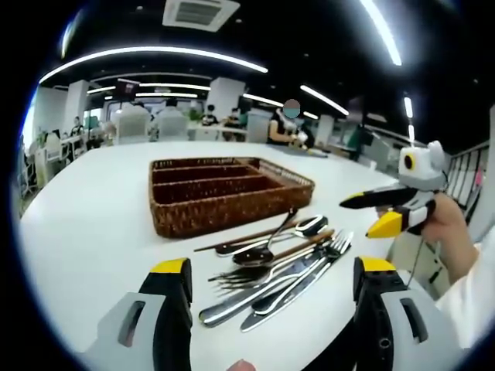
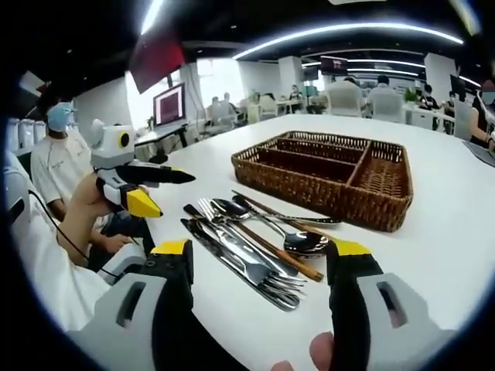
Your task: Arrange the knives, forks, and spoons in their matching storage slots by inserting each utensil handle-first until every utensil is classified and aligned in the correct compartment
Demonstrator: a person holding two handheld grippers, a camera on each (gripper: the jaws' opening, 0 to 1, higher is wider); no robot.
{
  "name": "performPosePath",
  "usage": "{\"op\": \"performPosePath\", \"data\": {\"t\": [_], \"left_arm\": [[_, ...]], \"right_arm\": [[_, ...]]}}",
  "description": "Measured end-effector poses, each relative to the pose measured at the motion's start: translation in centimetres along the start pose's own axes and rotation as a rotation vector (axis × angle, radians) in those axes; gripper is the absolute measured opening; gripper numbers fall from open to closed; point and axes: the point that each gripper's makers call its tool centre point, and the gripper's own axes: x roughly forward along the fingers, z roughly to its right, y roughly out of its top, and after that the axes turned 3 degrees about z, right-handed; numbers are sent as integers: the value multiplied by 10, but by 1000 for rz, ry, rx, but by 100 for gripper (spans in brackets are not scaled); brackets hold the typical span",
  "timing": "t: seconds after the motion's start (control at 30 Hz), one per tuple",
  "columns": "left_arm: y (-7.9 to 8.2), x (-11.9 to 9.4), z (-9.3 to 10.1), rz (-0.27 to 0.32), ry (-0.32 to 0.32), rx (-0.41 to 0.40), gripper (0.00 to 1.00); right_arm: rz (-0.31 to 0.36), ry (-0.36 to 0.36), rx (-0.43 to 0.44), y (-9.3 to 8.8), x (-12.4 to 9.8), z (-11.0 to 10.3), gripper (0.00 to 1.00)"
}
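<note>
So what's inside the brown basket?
Nothing that I can see: the wicker tray's compartments look bare, with the cutlery lying on the table in front. Its near wall hides some floor.

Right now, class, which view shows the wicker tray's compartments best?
The left gripper view: the wicker tray lies lengthwise, its three long slots open to sight. The right gripper view shows the tray from the other side, with its cross compartment nearest and the long slots foreshortened.
</note>
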Motion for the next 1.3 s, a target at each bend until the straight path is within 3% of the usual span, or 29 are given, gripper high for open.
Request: {"op": "performPosePath", "data": {"t": [0.73,1.3], "left_arm": [[-6,4,0,3,-39,9,82],[-13,10,0,2,-60,-4,79]], "right_arm": [[-41,87,-117,8,21,-5,58],[-81,187,-248,12,49,-12,41]]}}
